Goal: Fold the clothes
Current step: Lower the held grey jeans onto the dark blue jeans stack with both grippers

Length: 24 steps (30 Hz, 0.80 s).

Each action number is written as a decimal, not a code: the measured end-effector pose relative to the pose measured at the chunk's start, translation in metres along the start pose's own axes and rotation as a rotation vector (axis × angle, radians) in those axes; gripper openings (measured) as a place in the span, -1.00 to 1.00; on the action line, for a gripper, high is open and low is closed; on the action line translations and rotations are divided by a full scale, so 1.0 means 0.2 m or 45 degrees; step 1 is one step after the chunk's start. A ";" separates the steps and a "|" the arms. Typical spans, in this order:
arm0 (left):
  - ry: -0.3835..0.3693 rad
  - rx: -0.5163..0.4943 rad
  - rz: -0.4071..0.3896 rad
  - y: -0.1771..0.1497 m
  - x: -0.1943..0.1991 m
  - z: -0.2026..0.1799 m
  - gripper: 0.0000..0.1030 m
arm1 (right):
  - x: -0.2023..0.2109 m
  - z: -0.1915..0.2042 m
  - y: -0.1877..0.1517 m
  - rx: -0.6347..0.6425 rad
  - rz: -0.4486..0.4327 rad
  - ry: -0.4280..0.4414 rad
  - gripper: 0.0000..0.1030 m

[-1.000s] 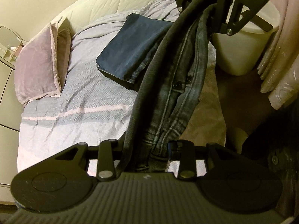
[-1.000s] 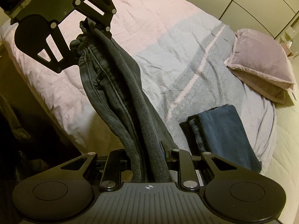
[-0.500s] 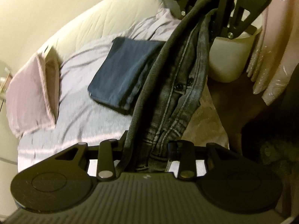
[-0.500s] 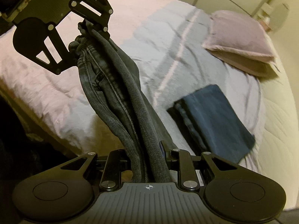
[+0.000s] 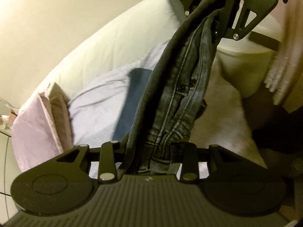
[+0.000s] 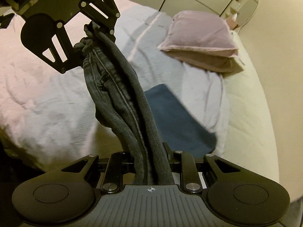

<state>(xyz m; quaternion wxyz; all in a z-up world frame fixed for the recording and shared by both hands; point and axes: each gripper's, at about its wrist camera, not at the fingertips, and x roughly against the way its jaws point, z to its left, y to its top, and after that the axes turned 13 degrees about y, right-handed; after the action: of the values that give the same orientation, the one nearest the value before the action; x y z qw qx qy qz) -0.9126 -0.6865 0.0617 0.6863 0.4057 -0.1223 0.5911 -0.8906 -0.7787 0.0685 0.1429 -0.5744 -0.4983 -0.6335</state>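
Observation:
Dark grey jeans hang stretched in the air between my two grippers, bunched into a thick rope with seams and two buttons showing. My left gripper is shut on one end of them; it appears from the other side as the black gripper at the top left. My right gripper is shut on the other end of the grey jeans, and shows in the left wrist view at the top. A folded blue pair of jeans lies on the bed below, partly hidden by the grey ones.
The bed has a lilac and pink cover with a pale stripe, and a mauve pillow lies by the cream padded headboard. A white tub and pink curtain stand beside the bed. A small mirror sits on the nightstand.
Both grippers have swung with the grey jeans toward the headboard side. The folded blue jeans now lie more directly under the stretched garment, and the views are blurred by motion.

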 end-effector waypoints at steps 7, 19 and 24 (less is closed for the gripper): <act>0.195 0.073 0.069 0.21 -0.45 0.22 -0.36 | -0.22 -0.52 0.02 0.225 -0.084 -0.096 -0.57; 0.078 -0.063 0.194 -0.16 -1.19 -0.54 -0.20 | -1.18 -0.63 -0.46 0.358 0.073 -0.003 -0.52; 0.093 -0.081 0.106 -0.22 -1.11 -0.54 -0.12 | -1.15 -0.63 -0.52 0.326 0.048 -0.013 -0.38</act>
<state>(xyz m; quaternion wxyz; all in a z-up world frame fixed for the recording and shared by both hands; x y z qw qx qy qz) -0.9662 -0.7674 -0.1695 0.6777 0.3563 -0.1327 0.6294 -0.9728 -0.9206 -0.1604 0.2244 -0.5639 -0.5650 -0.5590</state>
